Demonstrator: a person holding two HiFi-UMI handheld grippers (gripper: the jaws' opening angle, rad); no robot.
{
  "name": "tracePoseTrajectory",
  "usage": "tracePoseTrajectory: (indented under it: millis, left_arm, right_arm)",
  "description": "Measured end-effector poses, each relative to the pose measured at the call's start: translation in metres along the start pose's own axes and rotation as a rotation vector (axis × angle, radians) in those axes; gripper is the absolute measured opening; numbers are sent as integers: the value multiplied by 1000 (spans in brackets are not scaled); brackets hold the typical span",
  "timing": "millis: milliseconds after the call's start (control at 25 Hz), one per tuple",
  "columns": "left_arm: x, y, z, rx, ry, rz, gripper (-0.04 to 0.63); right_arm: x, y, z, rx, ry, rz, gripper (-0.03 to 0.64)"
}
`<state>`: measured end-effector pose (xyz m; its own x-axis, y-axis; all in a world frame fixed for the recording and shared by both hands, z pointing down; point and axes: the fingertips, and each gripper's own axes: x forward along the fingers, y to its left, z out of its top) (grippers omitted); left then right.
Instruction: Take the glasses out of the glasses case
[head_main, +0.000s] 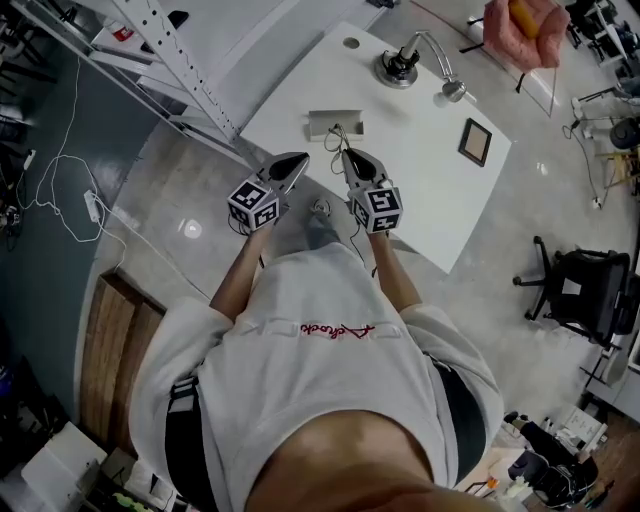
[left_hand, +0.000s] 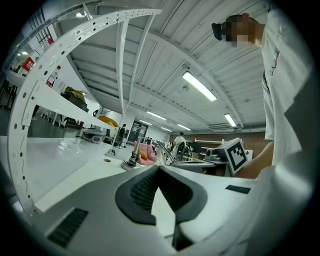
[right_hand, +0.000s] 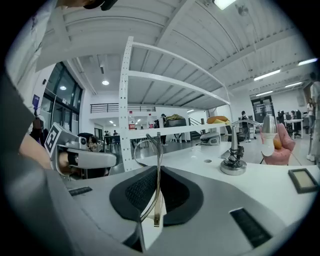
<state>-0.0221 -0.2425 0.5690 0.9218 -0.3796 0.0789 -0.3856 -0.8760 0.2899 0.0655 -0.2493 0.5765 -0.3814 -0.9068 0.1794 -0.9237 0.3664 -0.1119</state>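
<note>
An open grey glasses case (head_main: 335, 122) lies on the white table (head_main: 420, 190) near its front edge. My right gripper (head_main: 349, 157) hovers just in front of the case, shut on thin wire-framed glasses (head_main: 340, 136). In the right gripper view the glasses (right_hand: 158, 165) stand upright, pinched between the dark pads of the right gripper (right_hand: 158, 169), with one temple arm curving up and left. My left gripper (head_main: 291, 166) hangs beside it over the table's edge. In its own view the left gripper (left_hand: 159, 169) has its jaw tips together with nothing between them.
A gooseneck lamp on a round base (head_main: 397, 68) stands at the back of the table. A small dark-framed square (head_main: 475, 141) lies to the right, and a pink object (head_main: 525, 28) sits beyond it. White shelving (head_main: 170, 60) stands at the left, an office chair (head_main: 580, 290) at the right.
</note>
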Motion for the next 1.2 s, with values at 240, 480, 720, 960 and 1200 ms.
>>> tracePoseTrajectory:
  millis: [240, 480, 720, 960, 1200]
  left_arm:
    - [-23, -41, -21, -12, 7, -10, -11]
    - [-37, -71, -36, -10, 25, -15, -11]
    - [-33, -93, -33, 8, 19, -16, -11]
    - [-29, -112, -25, 14, -2, 18, -11]
    - [-28, -155, -40, 14, 7, 26, -11]
  right_arm:
    - [-54, 23, -15, 55, -11, 6, 28]
    - [-85, 34, -18, 65, -32, 1, 28]
    - [-105, 33, -5, 58, -66, 19, 27]
    - [-126, 29, 4, 59, -81, 46, 28]
    - [-164, 26, -3, 59, -74, 54, 28]
